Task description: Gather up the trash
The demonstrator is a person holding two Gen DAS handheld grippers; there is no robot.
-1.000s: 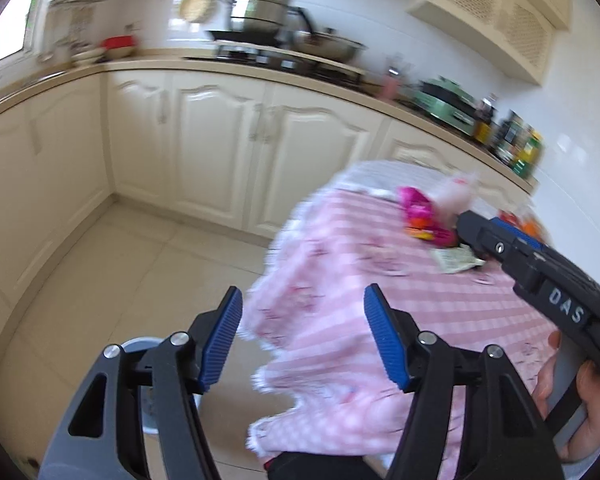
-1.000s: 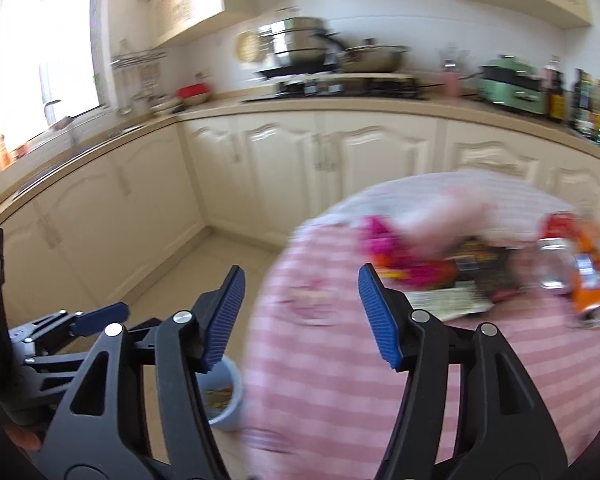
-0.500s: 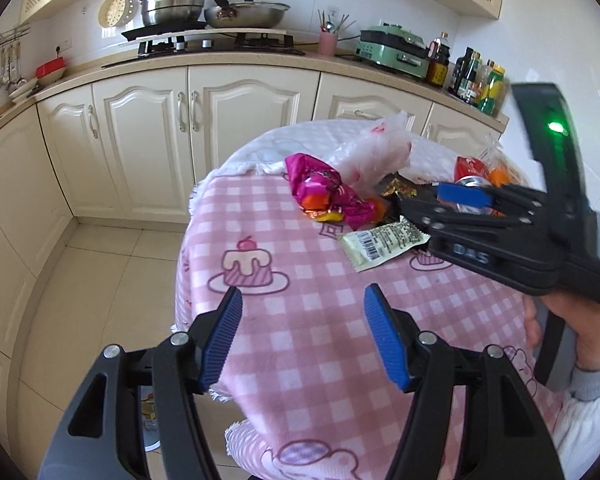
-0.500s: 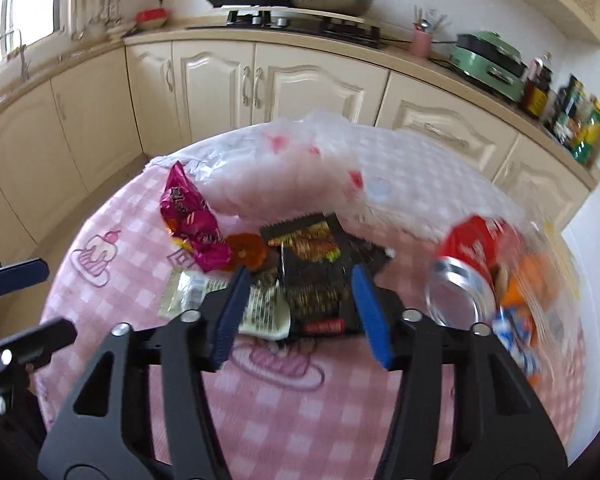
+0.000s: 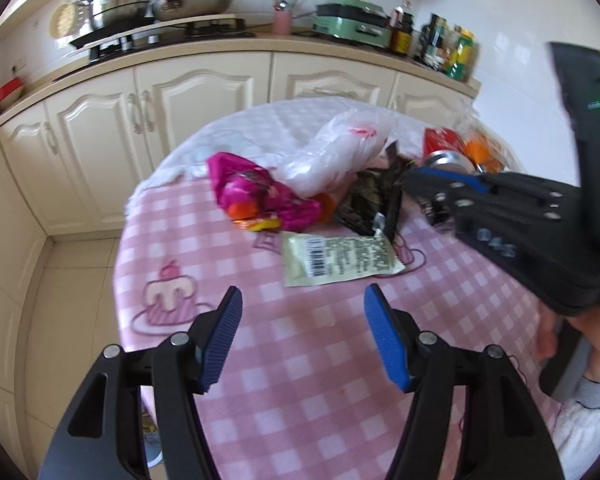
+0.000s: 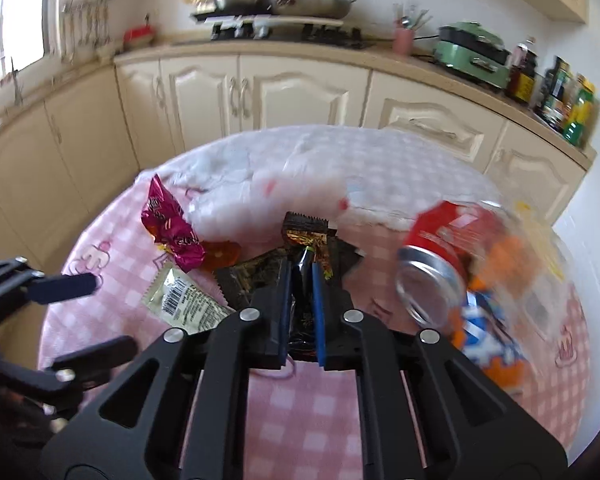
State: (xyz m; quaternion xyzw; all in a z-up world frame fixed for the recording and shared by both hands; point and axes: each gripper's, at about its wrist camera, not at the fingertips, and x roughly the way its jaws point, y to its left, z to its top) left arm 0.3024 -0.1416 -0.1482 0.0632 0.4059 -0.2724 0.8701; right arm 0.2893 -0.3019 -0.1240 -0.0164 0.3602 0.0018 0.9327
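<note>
Black, crinkled snack wrapper [image 6: 300, 264] lies mid-counter [image 6: 300, 420] among other trash, pinched between the right tongs [image 6: 301, 276], which have clamped narrow on it; left tongs [image 5: 302, 312] hang wide, holding nothing, near a pale barcode sachet [image 5: 340, 258]

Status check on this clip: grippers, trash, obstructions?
Right gripper shut on black snack wrapper. Left gripper open, empty, over table. Red can close beside the grip.

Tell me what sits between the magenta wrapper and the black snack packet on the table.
In the right wrist view, an orange wrapper lies between the magenta wrapper and the black snack packet, which the right gripper has pinched.
</note>
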